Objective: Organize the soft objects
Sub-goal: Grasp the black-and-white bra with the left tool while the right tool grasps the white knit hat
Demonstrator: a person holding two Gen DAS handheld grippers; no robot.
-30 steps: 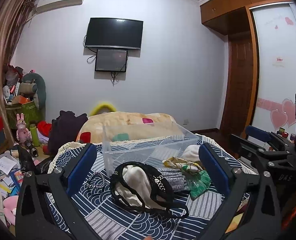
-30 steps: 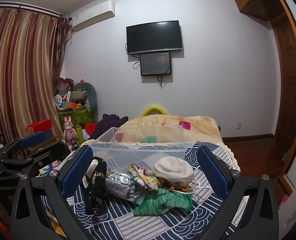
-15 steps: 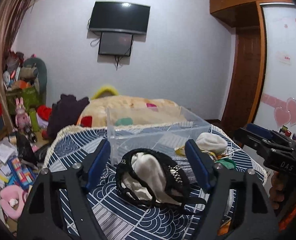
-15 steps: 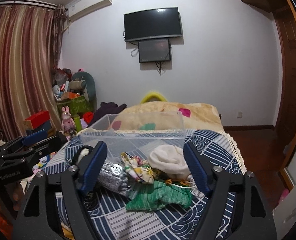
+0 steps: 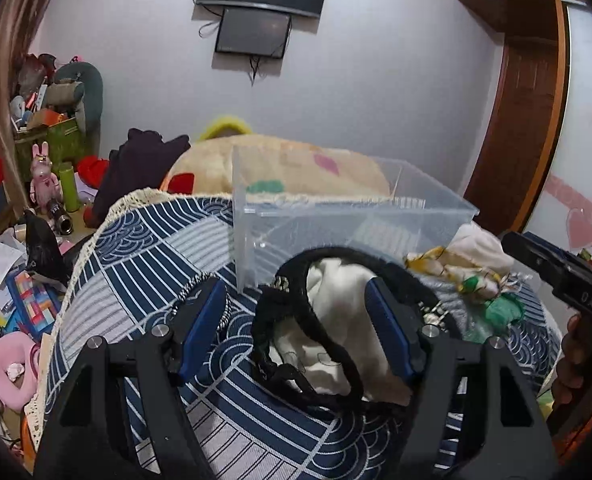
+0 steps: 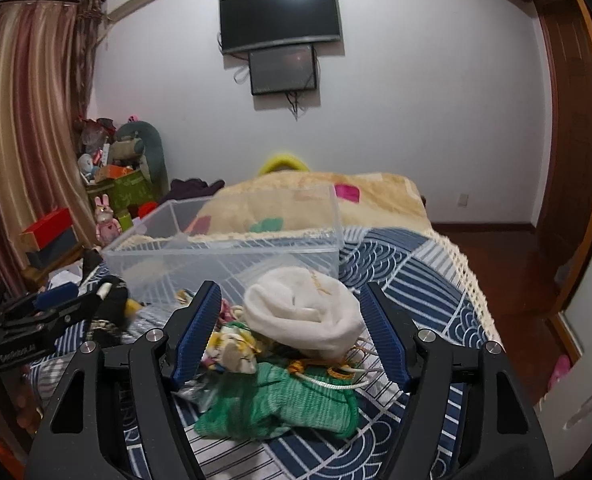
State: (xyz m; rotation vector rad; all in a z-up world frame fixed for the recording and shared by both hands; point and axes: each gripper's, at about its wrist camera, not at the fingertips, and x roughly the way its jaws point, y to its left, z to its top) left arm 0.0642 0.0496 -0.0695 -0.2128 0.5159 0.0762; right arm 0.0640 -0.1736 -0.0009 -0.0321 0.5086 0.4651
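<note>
A pile of soft things lies on the blue patterned bedspread in front of a clear plastic bin. My left gripper is open, its blue pads on either side of a black lace garment with a cream cloth inside it. My right gripper is open around a rolled white sock. Below the sock lie a green knit piece and a floral cloth. The bin looks empty in both views.
A beige blanket lies behind the bin. Toys, boxes and papers crowd the floor at the left. The bed's right edge drops to a wooden floor. My left gripper shows at the right wrist view's left edge.
Both grippers have moved forward and down onto the pile. Their jaws have narrowed, the left around the black garment, the right around the white sock.
</note>
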